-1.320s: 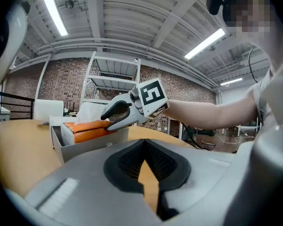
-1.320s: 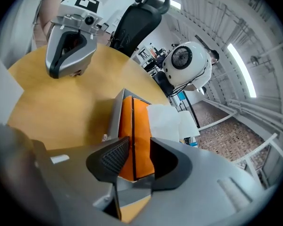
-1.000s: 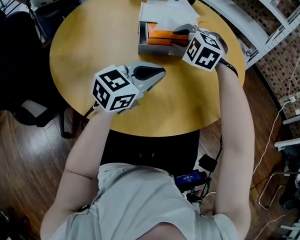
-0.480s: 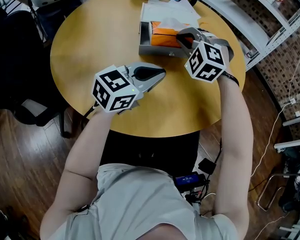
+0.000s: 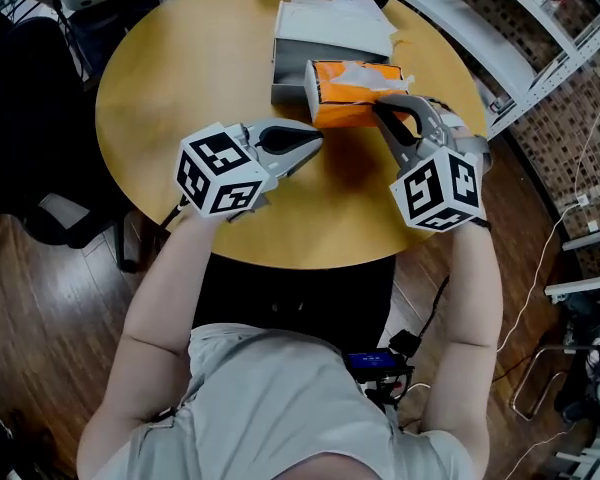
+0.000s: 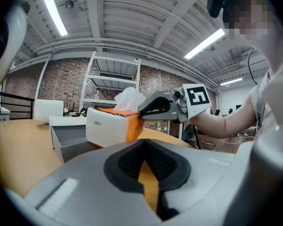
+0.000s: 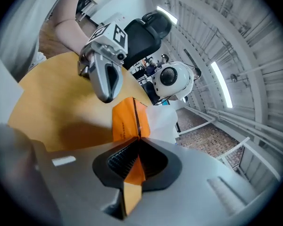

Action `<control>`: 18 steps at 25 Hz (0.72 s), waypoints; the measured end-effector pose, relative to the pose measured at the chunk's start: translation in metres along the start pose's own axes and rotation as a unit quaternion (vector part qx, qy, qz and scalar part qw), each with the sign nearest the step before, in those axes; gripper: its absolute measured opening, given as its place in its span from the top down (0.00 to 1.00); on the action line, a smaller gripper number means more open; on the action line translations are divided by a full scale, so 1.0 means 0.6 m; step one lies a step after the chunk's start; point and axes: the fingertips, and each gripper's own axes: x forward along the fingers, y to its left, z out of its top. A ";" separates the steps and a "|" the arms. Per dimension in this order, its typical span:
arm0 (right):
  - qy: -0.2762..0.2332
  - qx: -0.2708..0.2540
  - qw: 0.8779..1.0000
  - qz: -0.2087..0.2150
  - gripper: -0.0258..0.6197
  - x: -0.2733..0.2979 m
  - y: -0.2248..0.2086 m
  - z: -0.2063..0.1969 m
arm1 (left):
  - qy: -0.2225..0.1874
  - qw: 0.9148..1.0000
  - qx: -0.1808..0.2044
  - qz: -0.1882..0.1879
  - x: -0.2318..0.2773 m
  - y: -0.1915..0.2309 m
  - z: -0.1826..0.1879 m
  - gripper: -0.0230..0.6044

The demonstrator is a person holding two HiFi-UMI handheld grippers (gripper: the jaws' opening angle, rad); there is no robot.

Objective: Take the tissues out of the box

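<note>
The orange tissue pack [image 5: 352, 92] sat in the upper centre of the head view, partly over the grey box [image 5: 277, 64]. The right gripper [image 5: 385, 109] pinched its end in narrow jaws. To the lower left, the left gripper [image 5: 315, 140] hung over the round table [image 5: 180, 78] with its jaws together.

The pack [image 5: 352, 96] is orange with a white end, and a white tissue [image 5: 365, 68] shows on top. The box [image 5: 288, 80] is grey and the surface [image 5: 180, 78] is honey-yellow. The left hand-held gripper [image 5: 315, 140] and right hand-held gripper [image 5: 380, 105] are grey and black. Their cubes [image 5: 218, 171] are white with black squares.
</note>
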 end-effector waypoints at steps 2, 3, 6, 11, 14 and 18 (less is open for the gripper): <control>0.005 0.004 1.000 -0.003 0.93 -0.001 0.021 -0.003 | -0.001 1.000 0.000 0.000 0.001 -0.001 0.000 0.96; 0.008 0.005 1.000 -0.009 0.93 -0.004 0.027 -0.003 | 0.000 1.000 -0.001 0.000 0.002 -0.003 0.000 0.96; 0.021 0.004 0.999 -0.031 0.93 -0.024 0.030 -0.002 | -0.001 1.000 0.000 -0.005 0.003 -0.009 0.001 0.96; 0.038 0.014 0.999 -0.020 0.93 -0.041 0.062 -0.023 | 0.000 1.000 0.002 -0.015 0.002 -0.010 0.002 0.96; 0.040 0.015 0.999 -0.010 0.93 -0.021 0.085 -0.034 | -0.001 1.000 0.002 -0.014 0.003 -0.010 0.001 0.96; 0.049 0.011 0.999 -0.019 0.93 -0.004 0.092 -0.031 | -0.001 1.000 0.000 -0.017 0.007 -0.016 0.000 0.96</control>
